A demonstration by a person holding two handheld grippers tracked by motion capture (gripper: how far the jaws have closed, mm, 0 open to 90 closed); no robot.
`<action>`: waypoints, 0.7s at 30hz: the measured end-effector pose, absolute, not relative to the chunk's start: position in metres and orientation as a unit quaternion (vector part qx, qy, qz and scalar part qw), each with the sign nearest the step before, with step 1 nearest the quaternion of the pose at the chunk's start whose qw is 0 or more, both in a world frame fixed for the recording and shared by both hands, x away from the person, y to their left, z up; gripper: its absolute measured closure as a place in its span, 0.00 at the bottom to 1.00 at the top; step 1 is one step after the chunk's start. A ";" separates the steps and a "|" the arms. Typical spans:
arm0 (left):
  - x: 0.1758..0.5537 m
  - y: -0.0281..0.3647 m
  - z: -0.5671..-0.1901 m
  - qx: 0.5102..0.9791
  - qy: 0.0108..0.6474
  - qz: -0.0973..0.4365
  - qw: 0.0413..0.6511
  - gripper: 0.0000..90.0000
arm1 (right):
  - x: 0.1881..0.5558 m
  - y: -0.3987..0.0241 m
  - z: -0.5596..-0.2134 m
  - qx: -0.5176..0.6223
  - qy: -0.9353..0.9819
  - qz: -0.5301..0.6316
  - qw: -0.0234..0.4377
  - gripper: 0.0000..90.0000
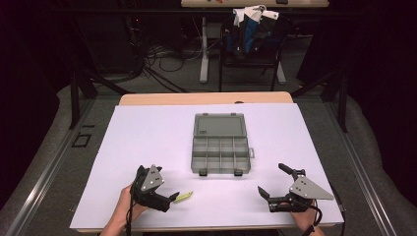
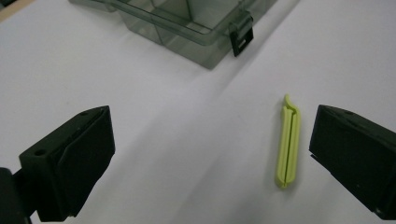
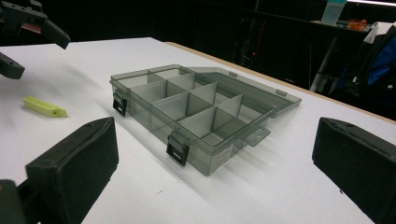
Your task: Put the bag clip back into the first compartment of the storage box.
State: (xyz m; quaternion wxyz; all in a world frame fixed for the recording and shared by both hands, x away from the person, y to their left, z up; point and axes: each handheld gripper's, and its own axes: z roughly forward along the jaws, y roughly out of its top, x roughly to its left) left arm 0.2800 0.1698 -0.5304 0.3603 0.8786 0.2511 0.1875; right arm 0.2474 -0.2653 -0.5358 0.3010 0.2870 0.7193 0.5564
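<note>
Between the spread left claw (image 2: 210, 154), a yellow-green clip (image 2: 288, 142).

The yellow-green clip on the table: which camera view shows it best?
The left gripper view: the yellow-green clip lies large and sharp just inside one jaw. The high view shows a tiny sliver, and the right gripper view shows it small, far off.

Smoky grey, see-through compartment box (image 1: 220, 148) with black latches (image 3: 178, 150); yellow-green clip (image 2: 287, 142); plain white table sheet (image 1: 147, 142); black left gripper (image 1: 174, 197) and right gripper (image 1: 272, 181), grey plates.
</note>
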 end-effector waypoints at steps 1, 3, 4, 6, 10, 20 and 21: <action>0.280 0.168 -0.531 0.881 0.251 0.181 0.357 0.00 | 0.248 -0.265 -0.536 0.288 0.718 0.558 0.299 0.00; 0.281 0.166 -0.531 0.885 0.248 0.177 0.352 0.00 | 0.248 -0.266 -0.536 0.289 0.720 0.556 0.297 0.00; 0.281 0.165 -0.530 0.889 0.245 0.173 0.347 0.00 | 0.248 -0.266 -0.536 0.289 0.720 0.557 0.297 0.00; 0.282 0.163 -0.530 0.890 0.245 0.170 0.345 0.00 | 0.247 -0.266 -0.536 0.292 0.718 0.558 0.298 0.00; 0.284 0.159 -0.528 0.896 0.241 0.164 0.334 0.00 | 0.247 -0.266 -0.536 0.291 0.717 0.559 0.297 0.00; 0.285 0.143 -0.520 0.914 0.217 0.148 0.309 0.00 | 0.248 -0.265 -0.537 0.291 0.721 0.554 0.298 0.00; 0.285 0.142 -0.520 0.917 0.213 0.145 0.306 0.00 | 0.249 -0.265 -0.537 0.289 0.721 0.556 0.296 0.00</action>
